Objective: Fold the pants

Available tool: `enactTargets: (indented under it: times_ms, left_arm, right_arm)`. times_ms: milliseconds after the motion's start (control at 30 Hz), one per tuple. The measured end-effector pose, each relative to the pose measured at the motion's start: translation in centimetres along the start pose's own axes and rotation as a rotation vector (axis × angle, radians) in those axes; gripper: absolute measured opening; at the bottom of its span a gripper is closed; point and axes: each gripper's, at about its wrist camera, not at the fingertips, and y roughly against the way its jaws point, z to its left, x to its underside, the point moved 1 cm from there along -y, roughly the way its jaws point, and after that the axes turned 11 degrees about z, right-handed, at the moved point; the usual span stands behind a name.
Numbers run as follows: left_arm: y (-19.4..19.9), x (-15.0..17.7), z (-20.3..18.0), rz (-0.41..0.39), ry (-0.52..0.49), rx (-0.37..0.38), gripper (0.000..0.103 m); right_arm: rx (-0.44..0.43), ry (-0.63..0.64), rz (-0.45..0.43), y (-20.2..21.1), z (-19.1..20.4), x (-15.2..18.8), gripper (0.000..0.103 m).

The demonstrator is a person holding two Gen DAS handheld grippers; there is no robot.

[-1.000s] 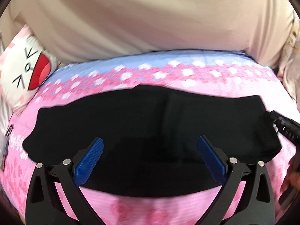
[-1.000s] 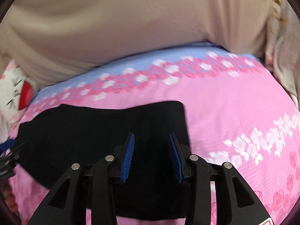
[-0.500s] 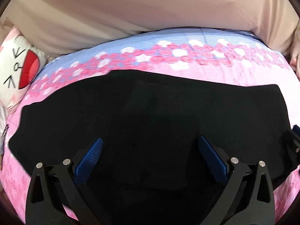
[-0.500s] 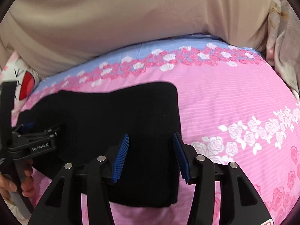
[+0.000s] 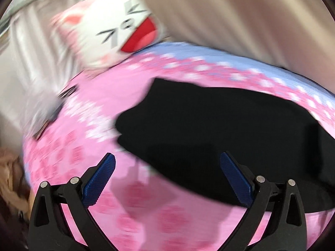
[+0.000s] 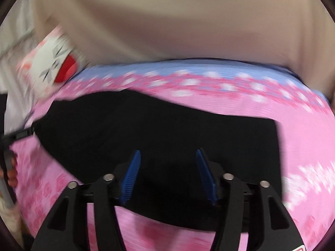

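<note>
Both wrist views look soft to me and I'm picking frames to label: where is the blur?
Left wrist view: bedspread and cat pillow smeared, left gripper sharp. Right wrist view: bedspread and black pants streaked sideways, right gripper crisp.

We see a bed point(image 6: 240, 104) under a pink rose-print cover with a blue band along its far edge, black folded pants point(image 6: 159, 133) lying flat across its middle, a white cat-face pillow point(image 5: 117, 27) resting at our far left corner
</note>
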Motion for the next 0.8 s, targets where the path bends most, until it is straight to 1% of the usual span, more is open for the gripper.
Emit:
enactTargets:
  times_ms: [67,133,200,233,267,300,333,367,433,467,500,533,567,600,633,667,700,800]
  left_arm:
    - [-0.8,0.1,2.2,0.014,0.038,0.006,0.098]
    - [-1.6,0.0,3.6,0.035,0.068,0.043,0.098]
    - [-2.3,-0.2,4.2,0.048,0.084,0.066,0.098]
    - [-2.7,-0.2,4.3,0.054,0.088,0.076,0.098]
    - [-3.2,-0.4,4.4,0.061,0.092,0.088,0.098]
    - [-3.8,-0.6,4.5,0.075,0.097,0.107,0.098]
    - [-4.2,-0.6,4.6,0.085,0.101,0.122,0.098]
    - [-4.7,-0.8,4.6,0.096,0.109,0.143,0.098]
    - [-5.4,-0.9,4.5,0.112,0.119,0.171,0.098]
    - [-5.8,-1.0,4.3,0.123,0.124,0.183,0.098]
    - [-6.4,-1.1,4.2,0.136,0.13,0.198,0.098]
    - [-7.0,-1.2,4.0,0.154,0.138,0.217,0.098]
    - [-7.3,-1.4,3.8,0.155,0.143,0.218,0.098]
    - [-7.3,-1.5,3.6,0.127,0.143,0.203,0.098]
    - [-7.5,-1.7,3.4,0.123,0.142,0.206,0.098]
    - [-7.6,-1.9,3.1,0.111,0.144,0.203,0.098]
    - [-7.6,-2.0,3.0,0.106,0.153,0.202,0.098]
    - [-7.8,-2.4,2.9,0.103,0.184,0.197,0.098]
  right_arm:
    - [0.017,0.096,0.02,-1.6,3.4,-0.8,0.058]
    - [0.052,0.152,0.045,-3.2,5.5,-1.4,0.058]
    - [0.125,0.185,0.065,-5.3,6.5,-2.2,0.058]
    - [0.131,0.188,0.066,-5.8,6.6,-2.4,0.059]
    - [0.129,0.179,0.061,-6.1,6.5,-2.7,0.058]
    - [0.115,0.158,0.071,-6.1,6.4,-3.0,0.046]
    - [0.109,0.143,0.077,-5.8,6.4,-3.5,0.028]
    - [0.093,0.13,0.072,-5.1,6.6,-3.9,0.025]
    - [0.063,0.133,0.068,-4.8,6.8,-4.0,0.025]
    - [0.063,0.145,0.107,-6.2,7.0,-4.0,0.026]
    - [0.068,0.154,0.113,-6.7,7.0,-3.7,0.032]
    - [0.068,0.145,0.088,-6.3,6.9,-3.6,0.035]
    - [0.024,0.111,0.085,-5.5,6.6,-3.4,0.041]
    - [-0.033,0.073,0.071,-4.5,6.2,-3.2,0.053]
    - [-0.066,0.043,0.049,-3.7,5.8,-3.0,0.06]
    - [-0.091,0.004,0.019,-2.4,5.0,-2.5,0.063]
    - [-0.084,-0.023,0.001,-1.2,4.1,-2.0,0.064]
    - [-0.022,-0.092,-0.038,1.2,0.9,-0.5,0.064]
